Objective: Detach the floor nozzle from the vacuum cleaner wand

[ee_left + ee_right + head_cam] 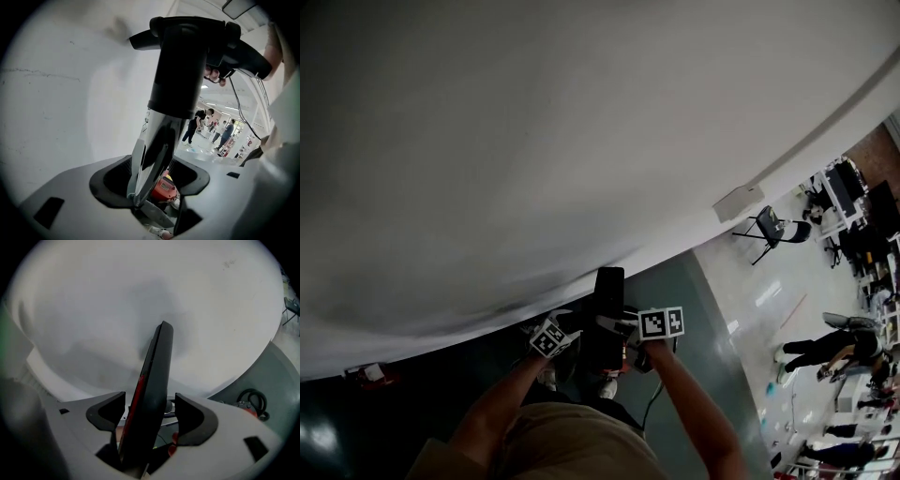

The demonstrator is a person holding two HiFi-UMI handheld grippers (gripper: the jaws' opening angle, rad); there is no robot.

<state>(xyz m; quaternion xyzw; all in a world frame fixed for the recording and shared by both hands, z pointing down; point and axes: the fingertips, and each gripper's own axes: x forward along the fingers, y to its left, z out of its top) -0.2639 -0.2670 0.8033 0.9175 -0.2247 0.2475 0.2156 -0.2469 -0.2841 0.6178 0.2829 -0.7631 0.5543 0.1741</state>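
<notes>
In the head view a black vacuum cleaner part [607, 314] stands upright in front of me, between my two grippers. My left gripper [551, 337] is at its left and my right gripper [661, 323] at its right. In the left gripper view a silver wand [152, 150] under a black cylinder [180, 61] runs up through the left gripper [150, 180], whose pads stand apart from it. In the right gripper view a black bar with a red stripe [152, 390] rises between the right gripper [150, 416], with gaps on both sides. I cannot make out the floor nozzle.
A white wall [534, 141] fills the space ahead. A folding chair [769, 230] and a white box [738, 202] stand by the wall to the right. People [825, 352] and desks are farther right. A coiled cable [251, 400] lies on the dark floor.
</notes>
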